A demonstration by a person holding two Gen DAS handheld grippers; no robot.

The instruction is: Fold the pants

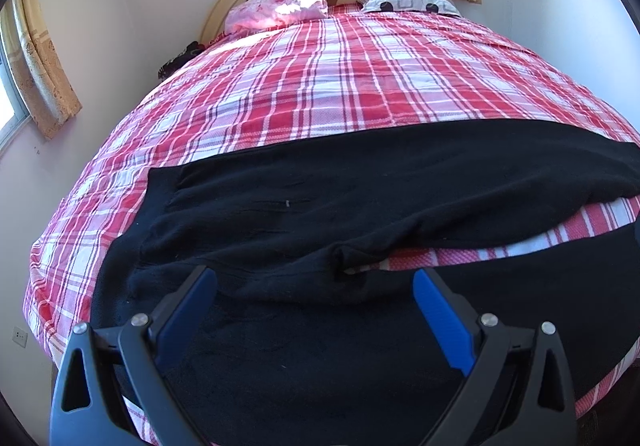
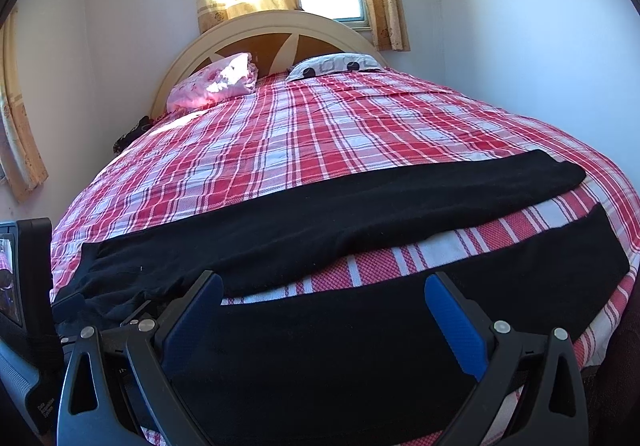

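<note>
Black pants, spread flat, no fold made yet.
Your bed [image 2: 320,133] carries the pants [image 2: 320,221] across its near end, legs apart, waist to your left; your left gripper [image 1: 316,310] and right gripper [image 2: 324,314] hover over them, jaws spread, holding nothing. All folding remains.

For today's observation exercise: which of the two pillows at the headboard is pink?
The left pillow, pink with a floral print and sunlit; the right pillow is white with black shapes.
</note>
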